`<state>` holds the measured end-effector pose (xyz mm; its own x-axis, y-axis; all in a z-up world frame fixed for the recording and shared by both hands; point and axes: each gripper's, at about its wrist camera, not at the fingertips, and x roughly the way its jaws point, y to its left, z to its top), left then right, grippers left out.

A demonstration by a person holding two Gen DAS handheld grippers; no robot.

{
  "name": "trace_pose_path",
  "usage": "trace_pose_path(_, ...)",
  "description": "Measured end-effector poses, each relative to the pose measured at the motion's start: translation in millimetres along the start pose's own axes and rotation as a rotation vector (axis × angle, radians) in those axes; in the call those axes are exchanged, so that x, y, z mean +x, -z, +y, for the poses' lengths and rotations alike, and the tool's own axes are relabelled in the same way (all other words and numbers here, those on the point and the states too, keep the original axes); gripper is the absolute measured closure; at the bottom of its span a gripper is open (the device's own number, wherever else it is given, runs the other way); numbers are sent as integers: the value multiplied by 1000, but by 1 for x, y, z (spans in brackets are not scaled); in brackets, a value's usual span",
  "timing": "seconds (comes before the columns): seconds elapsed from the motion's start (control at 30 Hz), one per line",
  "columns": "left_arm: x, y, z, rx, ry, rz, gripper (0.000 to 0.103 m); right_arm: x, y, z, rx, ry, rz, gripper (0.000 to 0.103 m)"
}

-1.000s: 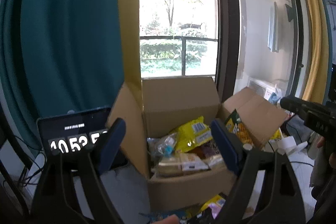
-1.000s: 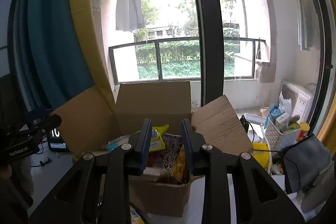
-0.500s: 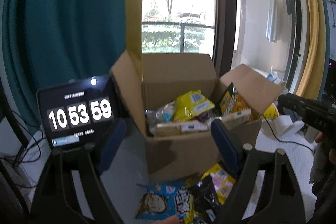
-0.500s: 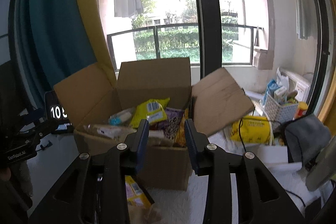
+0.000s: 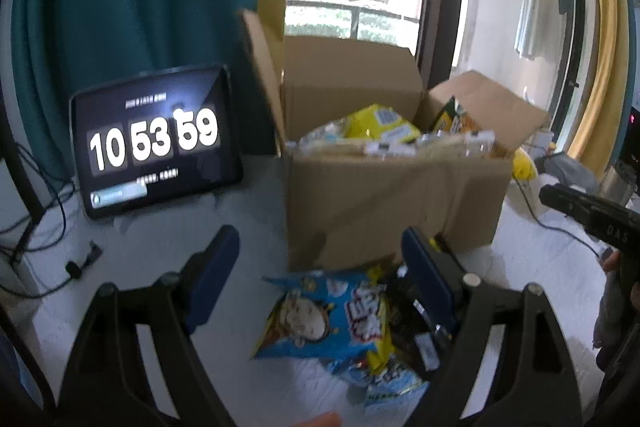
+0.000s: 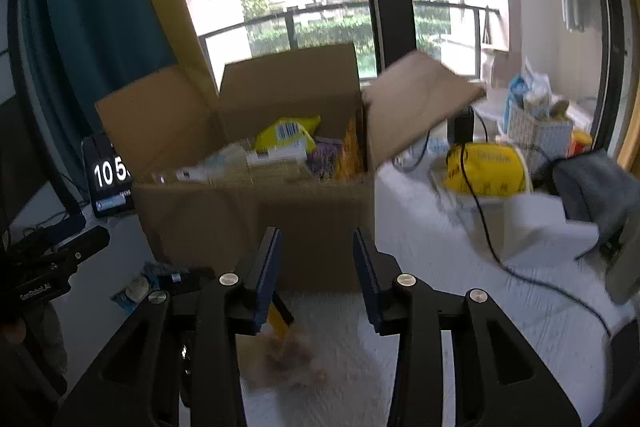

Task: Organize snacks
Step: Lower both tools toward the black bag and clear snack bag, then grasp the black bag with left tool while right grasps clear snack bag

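Lying loose before the cardboard box (image 5: 392, 195), the blue snack bag (image 5: 324, 315) looks light, crinkly and crushable, best pinched at a sealed edge; left gripper (image 5: 320, 283) spread wide and empty, right gripper (image 6: 316, 275), just opening, holds nothing.

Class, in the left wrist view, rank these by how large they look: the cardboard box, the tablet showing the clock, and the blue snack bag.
1. cardboard box, clearly largest.
2. tablet.
3. blue snack bag.
The tablet and bag look close in size, and the bag lies nearer the camera, so their order is unsure.
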<state>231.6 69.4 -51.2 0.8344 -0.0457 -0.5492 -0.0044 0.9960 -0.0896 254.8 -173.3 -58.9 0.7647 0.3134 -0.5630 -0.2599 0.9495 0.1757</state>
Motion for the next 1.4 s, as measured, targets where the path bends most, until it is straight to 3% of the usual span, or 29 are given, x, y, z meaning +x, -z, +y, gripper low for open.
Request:
trace_pose_path(0.13,3,15,7,-18,8,32,19,8,14,0,13,-14,45,45)
trace_pose_path(0.37,8,36,18,-34,13,82,19,38,49,8,23,-57,174,36)
trace_pose_path(0.53,9,47,15,-28,24,108,19,59,65,15,42,-106,252,22)
trace_pose_path(0.8,5,48,-12,9,67,114,19,73,83,23,19,-118,318,22)
trace_pose_path(1.0,7,50,-47,94,110,121,19,62,85,11,23,-110,296,43)
trace_pose_path(1.17,13,53,-79,177,137,133,20,46,83,-13,60,-111,260,45)
trace_pose_path(1.27,26,57,-93,214,124,173,35,37,82,-27,81,-121,235,45)
trace_pose_path(1.37,42,63,-100,232,93,218,42,28,81,-37,94,-131,215,45)
trace_pose_path(1.4,46,64,-100,232,89,229,51,25,81,-40,96,-134,208,45)
